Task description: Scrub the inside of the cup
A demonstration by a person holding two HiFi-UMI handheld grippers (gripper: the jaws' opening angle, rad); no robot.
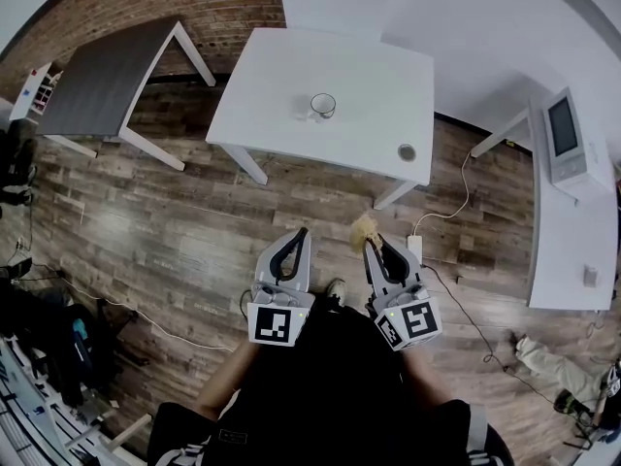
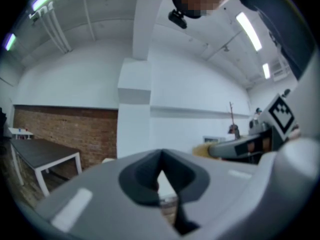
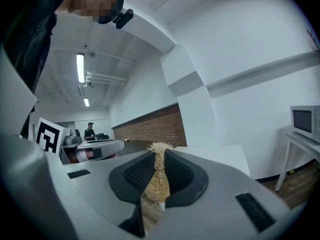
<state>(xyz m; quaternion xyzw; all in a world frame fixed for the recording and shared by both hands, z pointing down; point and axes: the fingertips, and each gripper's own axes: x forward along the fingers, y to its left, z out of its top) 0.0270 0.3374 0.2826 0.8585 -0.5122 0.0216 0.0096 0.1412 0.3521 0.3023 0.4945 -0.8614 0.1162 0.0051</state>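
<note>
Head view: side by side and level, our left gripper is clenched empty, and our right gripper grasps a straw-fibre scrubber. The cup stands on the far white table.

Wood flr, brick wall, wht tbl, grey tbl

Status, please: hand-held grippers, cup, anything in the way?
Left hand-held gripper shut, empty. Right hand-held gripper shut on scrubber. Cup upright on table, not yet reached. Nothing seen in the way.
</note>
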